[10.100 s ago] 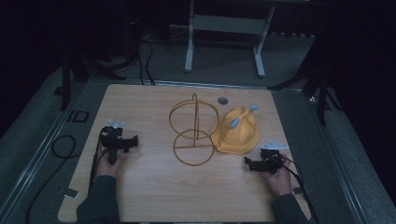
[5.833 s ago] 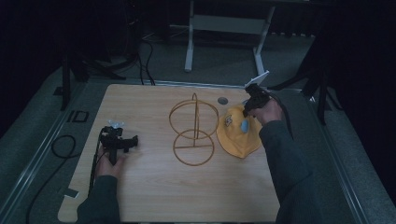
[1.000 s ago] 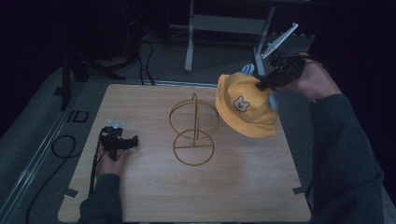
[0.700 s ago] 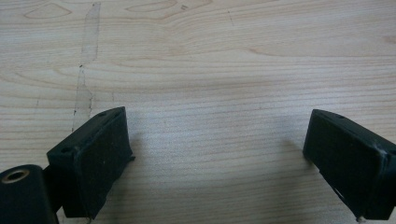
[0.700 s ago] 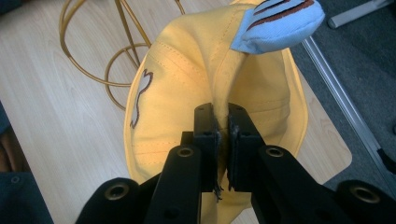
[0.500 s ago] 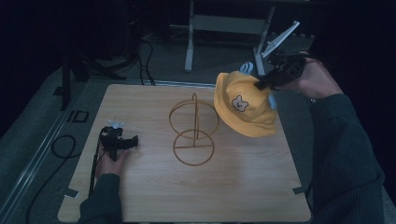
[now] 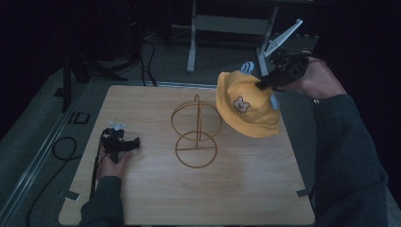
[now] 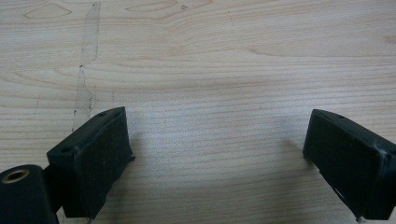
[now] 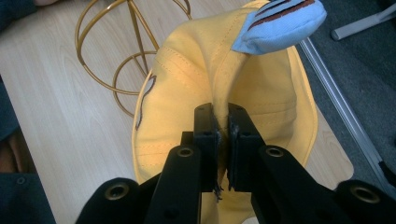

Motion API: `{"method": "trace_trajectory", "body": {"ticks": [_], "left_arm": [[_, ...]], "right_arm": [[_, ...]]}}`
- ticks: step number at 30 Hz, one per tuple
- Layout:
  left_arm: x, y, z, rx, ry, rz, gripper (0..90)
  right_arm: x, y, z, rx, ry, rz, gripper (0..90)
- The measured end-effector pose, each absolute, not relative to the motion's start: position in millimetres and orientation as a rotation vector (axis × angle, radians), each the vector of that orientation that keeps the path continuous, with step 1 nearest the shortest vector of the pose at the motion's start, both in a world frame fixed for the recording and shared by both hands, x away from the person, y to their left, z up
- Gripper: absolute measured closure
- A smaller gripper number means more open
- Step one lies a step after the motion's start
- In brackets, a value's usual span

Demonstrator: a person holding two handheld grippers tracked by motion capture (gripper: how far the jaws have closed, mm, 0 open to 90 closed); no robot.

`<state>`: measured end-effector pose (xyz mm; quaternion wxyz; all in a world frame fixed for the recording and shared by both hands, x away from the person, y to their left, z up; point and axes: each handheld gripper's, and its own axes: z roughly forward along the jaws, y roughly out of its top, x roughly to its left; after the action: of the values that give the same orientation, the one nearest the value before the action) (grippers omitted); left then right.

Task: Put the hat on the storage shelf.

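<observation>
High view: fixed above person's side, faces fwd & down, far enough to take in the whole wooden bench (image 7: 156,198) plus floor beyond. Left gripper view: rides the left tongs (image 8: 219,154), v. close to the bench top, looking down at bare wood. Right gripper view: looks down along the right tongs (image 9: 223,126); shares the yellow hat (image 9: 187,88) & gold wire stand (image 9: 126,56) w/ high view.
</observation>
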<state>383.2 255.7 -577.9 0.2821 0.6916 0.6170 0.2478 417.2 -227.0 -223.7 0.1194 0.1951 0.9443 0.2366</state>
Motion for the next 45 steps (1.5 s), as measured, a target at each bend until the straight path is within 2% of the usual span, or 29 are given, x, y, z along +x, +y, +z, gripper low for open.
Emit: {"method": "trace_trajectory", "body": {"ticks": [20, 45], "left_arm": [[383, 256, -578, 1.852, 1.653, 0.664, 7.3], [383, 256, -578, 1.852, 1.653, 0.664, 7.3]], "right_arm": [[413, -219, -214, 0.507, 2.768, 0.772, 84.4], [414, -180, -213, 0.383, 2.787, 0.856, 84.4]]}}
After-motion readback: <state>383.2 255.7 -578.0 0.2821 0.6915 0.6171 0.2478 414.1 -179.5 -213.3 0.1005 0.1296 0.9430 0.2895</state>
